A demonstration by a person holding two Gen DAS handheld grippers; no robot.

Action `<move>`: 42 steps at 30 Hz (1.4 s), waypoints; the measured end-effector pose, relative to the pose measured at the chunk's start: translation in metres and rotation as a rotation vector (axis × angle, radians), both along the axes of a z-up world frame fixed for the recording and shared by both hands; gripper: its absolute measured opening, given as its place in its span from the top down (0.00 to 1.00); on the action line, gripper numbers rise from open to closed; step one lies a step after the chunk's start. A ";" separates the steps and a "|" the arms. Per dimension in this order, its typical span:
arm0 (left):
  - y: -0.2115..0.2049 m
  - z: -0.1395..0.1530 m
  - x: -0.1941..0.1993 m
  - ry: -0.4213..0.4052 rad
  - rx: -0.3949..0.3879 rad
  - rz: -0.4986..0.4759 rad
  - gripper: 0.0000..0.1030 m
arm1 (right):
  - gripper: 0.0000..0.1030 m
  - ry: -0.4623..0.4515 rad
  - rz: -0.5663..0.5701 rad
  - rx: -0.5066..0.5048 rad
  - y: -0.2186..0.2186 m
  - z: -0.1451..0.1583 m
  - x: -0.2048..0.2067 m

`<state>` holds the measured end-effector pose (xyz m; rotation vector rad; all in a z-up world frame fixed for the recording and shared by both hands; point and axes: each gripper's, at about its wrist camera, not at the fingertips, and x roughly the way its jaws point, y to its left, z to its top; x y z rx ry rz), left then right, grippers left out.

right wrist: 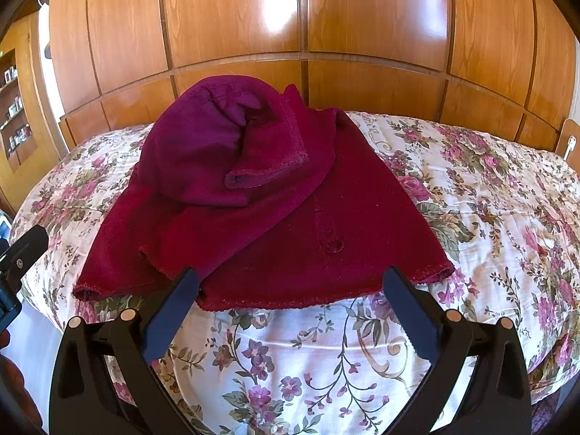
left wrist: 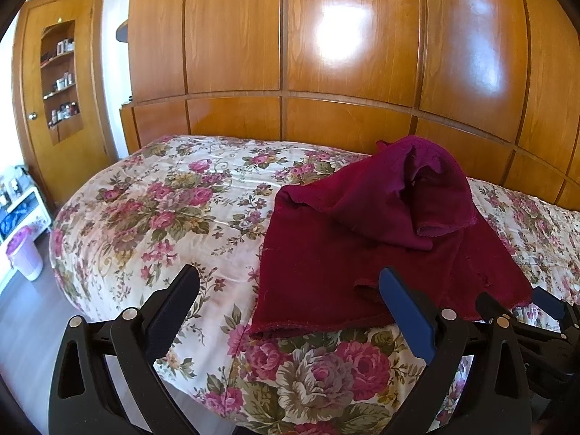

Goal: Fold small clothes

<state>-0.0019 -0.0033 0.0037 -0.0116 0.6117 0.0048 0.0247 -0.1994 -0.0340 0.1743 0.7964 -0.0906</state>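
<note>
— Where does the garment (right wrist: 261,195) lie?
— On the bedspread (right wrist: 471,195), near the bed's front edge, its upper part heaped toward the wooden panels (right wrist: 304,18) behind.
— And the grippers?
— Left gripper (left wrist: 288,291) and right gripper (right wrist: 290,290) sit before its hem, side by side.

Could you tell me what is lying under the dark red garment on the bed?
The dark red garment rests on the floral bedspread, which shows all around it. Its far part is bunched up in folds, so whatever lies beneath or inside them is covered.

We see a dark crimson knit garment (right wrist: 275,224), a white bedspread with pink-and-green floral print (right wrist: 471,195), glossy orange-brown wooden panels (right wrist: 362,18), black grippers with navy pads (right wrist: 166,319)
</note>
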 end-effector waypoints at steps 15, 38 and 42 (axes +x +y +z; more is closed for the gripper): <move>0.002 -0.001 0.004 0.013 -0.006 -0.008 0.05 | 0.02 0.010 0.000 -0.009 0.000 -0.002 0.004; -0.009 -0.008 0.013 0.032 0.024 -0.028 0.05 | 0.02 0.029 -0.009 -0.004 -0.006 -0.006 0.017; -0.010 -0.010 0.016 0.039 0.028 -0.031 0.05 | 0.02 0.032 -0.010 -0.002 -0.008 -0.007 0.021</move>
